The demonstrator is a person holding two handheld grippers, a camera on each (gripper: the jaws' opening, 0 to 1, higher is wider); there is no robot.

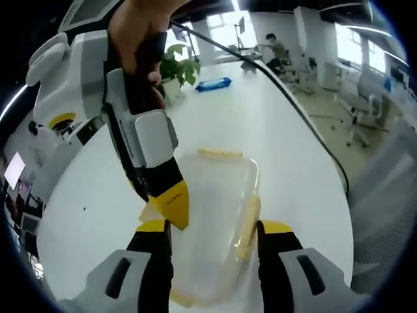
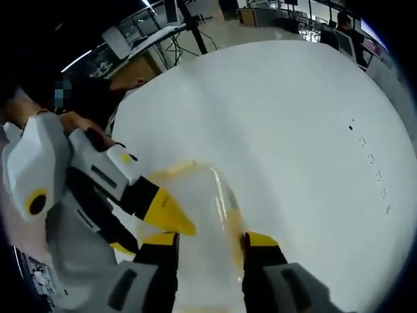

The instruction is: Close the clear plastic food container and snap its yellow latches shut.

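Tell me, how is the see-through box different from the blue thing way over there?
The clear container is see-through with yellow latches; the blue packet is solid blue. The container lies close by; the packet lies far off, beside the plant. Both rest on the white table.

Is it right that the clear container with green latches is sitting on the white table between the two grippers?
Not quite: the latches are yellow, not green, as the left gripper view shows. The rest holds: the clear container sits on the white table, between the left gripper and the right gripper.

Open-plan office: white desks, swivel chairs, potted plant.
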